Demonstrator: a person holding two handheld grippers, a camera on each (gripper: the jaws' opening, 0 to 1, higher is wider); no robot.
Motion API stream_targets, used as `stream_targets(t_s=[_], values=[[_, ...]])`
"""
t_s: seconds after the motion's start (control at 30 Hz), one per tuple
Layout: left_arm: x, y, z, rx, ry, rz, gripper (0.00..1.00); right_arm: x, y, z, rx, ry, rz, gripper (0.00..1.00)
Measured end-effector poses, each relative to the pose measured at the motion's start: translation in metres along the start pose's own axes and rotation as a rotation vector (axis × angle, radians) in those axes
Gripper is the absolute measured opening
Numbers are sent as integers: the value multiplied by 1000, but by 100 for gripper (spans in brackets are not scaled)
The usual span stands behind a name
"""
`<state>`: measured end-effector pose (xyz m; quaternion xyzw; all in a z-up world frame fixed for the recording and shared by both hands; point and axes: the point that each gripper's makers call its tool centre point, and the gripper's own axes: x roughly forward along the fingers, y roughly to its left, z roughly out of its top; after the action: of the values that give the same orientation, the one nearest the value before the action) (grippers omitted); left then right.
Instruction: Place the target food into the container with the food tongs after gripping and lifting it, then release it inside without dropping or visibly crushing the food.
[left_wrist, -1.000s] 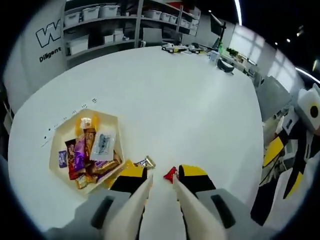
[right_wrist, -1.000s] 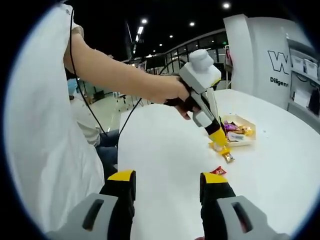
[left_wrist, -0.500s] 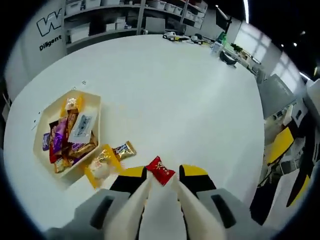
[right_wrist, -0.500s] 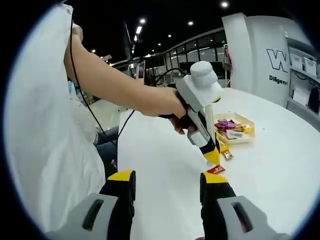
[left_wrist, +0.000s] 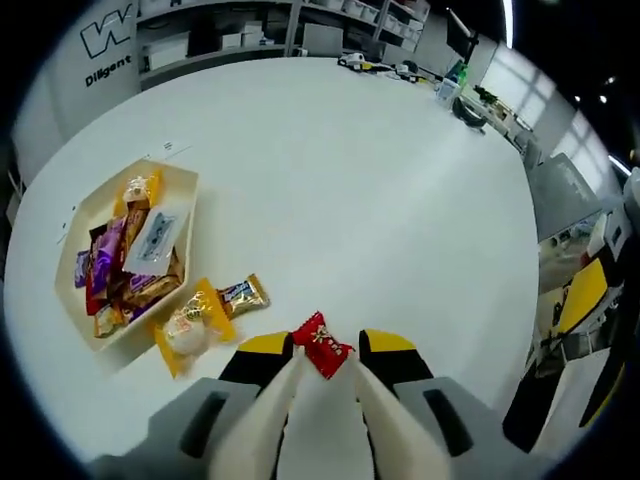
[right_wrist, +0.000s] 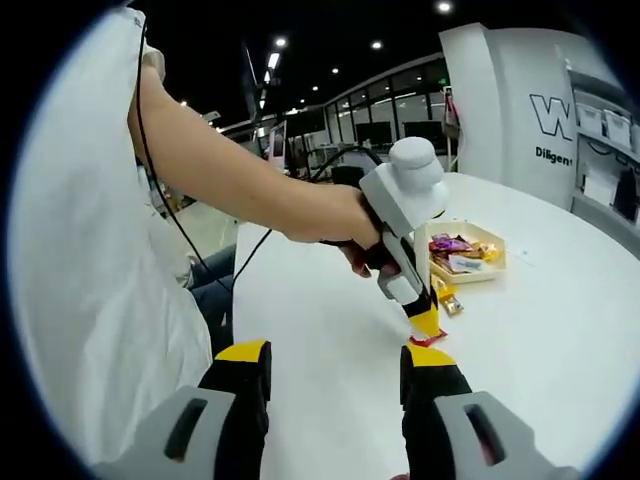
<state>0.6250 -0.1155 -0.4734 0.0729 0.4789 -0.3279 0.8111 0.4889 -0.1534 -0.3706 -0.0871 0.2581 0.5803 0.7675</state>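
A red-wrapped candy (left_wrist: 322, 345) lies on the white table (left_wrist: 360, 190), between the tips of the white food tongs (left_wrist: 285, 385). My left gripper (left_wrist: 327, 354) holds the tongs in its yellow-tipped jaws. I cannot tell whether the tongs are squeezing the candy. The cream tray (left_wrist: 186, 182) at the left holds several wrapped snacks. In the right gripper view, a hand holds the left gripper (right_wrist: 424, 322) tip-down on the red candy (right_wrist: 430, 341), with the tray (right_wrist: 462, 276) beyond. My right gripper (right_wrist: 335, 372) hangs open over the table with nothing between its fingers.
A yellow packet (left_wrist: 190, 326) and a gold-and-blue bar (left_wrist: 245, 294) lie on the table just outside the tray. The person's arm and white shirt (right_wrist: 90, 280) fill the left of the right gripper view. Shelves (left_wrist: 230, 25) and desks stand past the table's far edge.
The left gripper has come down and away from the tray to the red candy, which now sits between the tongs' tips. The right gripper has stayed put.
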Motion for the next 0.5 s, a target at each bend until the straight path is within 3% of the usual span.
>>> stream_targets(t_s=[0.5], values=[[11,-1,2,2,27,7,23,-4,-5,-2,13,-3,-12,49]])
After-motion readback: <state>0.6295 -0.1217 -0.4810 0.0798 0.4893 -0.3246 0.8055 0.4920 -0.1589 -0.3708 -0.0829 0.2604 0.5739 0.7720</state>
